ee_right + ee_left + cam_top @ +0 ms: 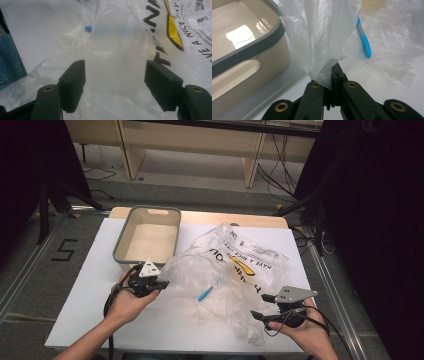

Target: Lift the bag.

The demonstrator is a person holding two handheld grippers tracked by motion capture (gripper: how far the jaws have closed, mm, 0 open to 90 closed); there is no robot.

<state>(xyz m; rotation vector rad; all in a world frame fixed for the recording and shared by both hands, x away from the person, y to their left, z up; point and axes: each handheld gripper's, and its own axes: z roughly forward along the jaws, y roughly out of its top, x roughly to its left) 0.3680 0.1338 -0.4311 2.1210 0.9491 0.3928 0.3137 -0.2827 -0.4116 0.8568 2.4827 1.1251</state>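
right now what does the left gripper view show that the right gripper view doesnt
Left gripper view alone: the left gripper shut on a bunched edge of the plastic bag, and the grey-rimmed beige bin beside it. Right gripper view alone: the right gripper with jaws open over the bag, nothing pinched, plus the bag's black lettering and yellow mark. Both share the clear bag, the blue tool lying under its film, and the white table.
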